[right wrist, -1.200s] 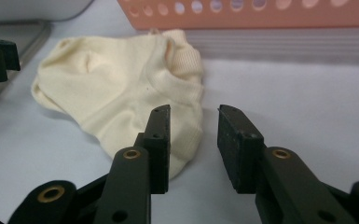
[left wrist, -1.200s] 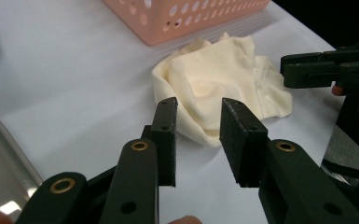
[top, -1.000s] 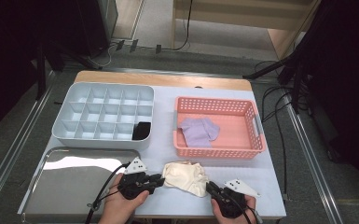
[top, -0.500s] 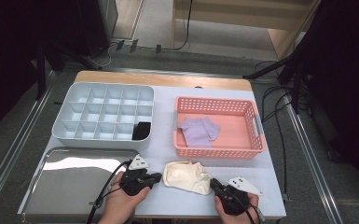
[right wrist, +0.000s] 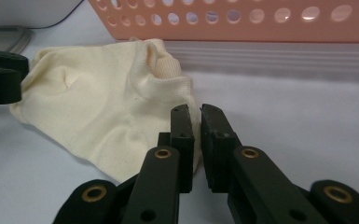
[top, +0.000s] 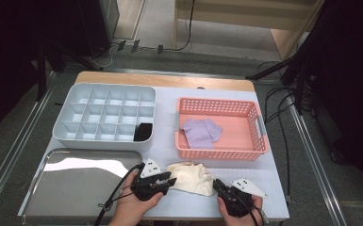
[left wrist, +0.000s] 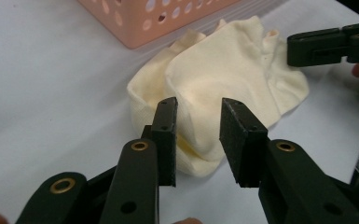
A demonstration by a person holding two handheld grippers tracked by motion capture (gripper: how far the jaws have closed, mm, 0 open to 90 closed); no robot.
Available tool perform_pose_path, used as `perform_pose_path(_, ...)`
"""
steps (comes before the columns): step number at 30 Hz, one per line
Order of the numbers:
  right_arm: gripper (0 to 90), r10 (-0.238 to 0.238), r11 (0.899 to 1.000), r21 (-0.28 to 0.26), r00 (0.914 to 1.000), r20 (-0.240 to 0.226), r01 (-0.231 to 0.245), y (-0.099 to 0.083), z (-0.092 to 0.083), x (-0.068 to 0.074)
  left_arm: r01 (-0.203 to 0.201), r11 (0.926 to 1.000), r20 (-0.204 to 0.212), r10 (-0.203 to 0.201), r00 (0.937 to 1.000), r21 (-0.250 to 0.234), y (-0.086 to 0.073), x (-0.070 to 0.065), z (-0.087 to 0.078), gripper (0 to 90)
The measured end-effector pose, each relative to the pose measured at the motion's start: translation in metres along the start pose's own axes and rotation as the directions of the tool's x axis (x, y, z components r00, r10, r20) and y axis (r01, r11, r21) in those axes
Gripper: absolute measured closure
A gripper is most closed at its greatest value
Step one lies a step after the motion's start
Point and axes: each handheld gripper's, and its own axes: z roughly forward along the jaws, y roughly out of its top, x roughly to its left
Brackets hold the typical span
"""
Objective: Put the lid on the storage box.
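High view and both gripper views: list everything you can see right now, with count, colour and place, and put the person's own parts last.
Cloth: one, cream, crumpled on the table's near edge between the two grippers.
Basket: one, pink, perforated, right half of the table.
Folded cloth: one, lilac, inside the basket.
Divided tray: one, pale grey, many compartments, far left.
Dark item: one, black, in the tray's near right compartment.
Metal tray: one, shiny silver, near left.
Table: one, white top.
Left gripper: black, jaws apart over the cream cloth's edge, just been opening.
Right gripper: black, jaws nearly together at the cloth's other edge.
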Motion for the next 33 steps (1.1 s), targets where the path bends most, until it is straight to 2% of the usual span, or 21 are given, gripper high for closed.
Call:
perform_pose_path(3,84.1,-0.013,1.000,-0.003,0.9999,-0.003,0.013,0.000,0.001,0.000,0.008,0.9998,-0.016,-0.008,0.9998,0.017,0.000,0.001,0.004,69.3)
perform_pose_path(4,84.2,-0.010,1.000,-0.001,0.9999,-0.003,0.010,0.000,0.001,0.000,0.014,0.9997,-0.017,-0.014,0.9998,0.020,0.001,0.002,0.005,72.3)
perform_pose_path(7,84.6,-0.018,1.000,-0.010,0.9998,-0.007,0.018,0.000,0.001,0.000,0.033,0.9990,0.005,-0.033,0.9994,0.030,0.002,0.006,0.006,85.3)
perform_pose_path(9,84.8,-0.014,1.000,-0.015,0.9999,-0.007,0.014,0.000,-0.001,0.001,0.037,0.9990,0.022,-0.038,0.9990,0.026,0.002,0.007,0.003,87.7)
perform_pose_path(13,85.4,-0.025,0.999,-0.042,0.9996,-0.015,0.025,0.003,-0.006,0.004,0.045,0.9989,0.042,-0.044,0.9981,-0.011,0.002,0.007,-0.006,88.1)
perform_pose_path(16,85.6,-0.045,0.997,-0.067,0.9987,-0.023,0.044,0.005,-0.009,0.007,0.036,0.9984,0.051,-0.034,0.9981,-0.042,0.001,0.006,-0.014,88.0)
perform_pose_path(20,85.9,-0.057,0.995,-0.087,0.9978,-0.033,0.054,0.012,-0.009,0.013,0.046,0.9957,0.036,-0.043,0.9984,-0.080,-0.003,0.009,-0.023,87.9)
perform_pose_path(24,85.9,-0.076,0.992,-0.108,0.9963,-0.040,0.071,0.020,-0.004,0.016,0.065,0.9953,0.037,-0.063,0.9974,-0.071,-0.006,0.013,-0.024,87.8)
perform_pose_path(27,86.0,-0.080,0.992,-0.102,0.9960,-0.040,0.075,0.025,0.006,0.017,0.060,0.9973,0.039,-0.058,0.9975,-0.043,-0.008,0.014,-0.019,87.6)
perform_pose_path(29,86.0,-0.093,0.992,-0.091,0.9952,-0.030,0.090,0.025,0.014,0.016,0.054,0.9981,0.026,-0.053,0.9982,-0.029,-0.009,0.013,-0.016,87.6)
perform_pose_path(31,85.4,-0.110,0.993,-0.056,0.9936,-0.023,0.109,0.024,0.022,0.015,0.060,0.9980,0.013,-0.060,0.9981,-0.019,-0.009,0.014,-0.015,86.5)
perform_pose_path(33,83.6,-0.102,0.994,-0.048,0.9945,-0.025,0.100,0.024,0.023,0.013,0.077,0.9970,0.015,-0.077,0.9969,-0.001,-0.008,0.016,-0.014,83.6)
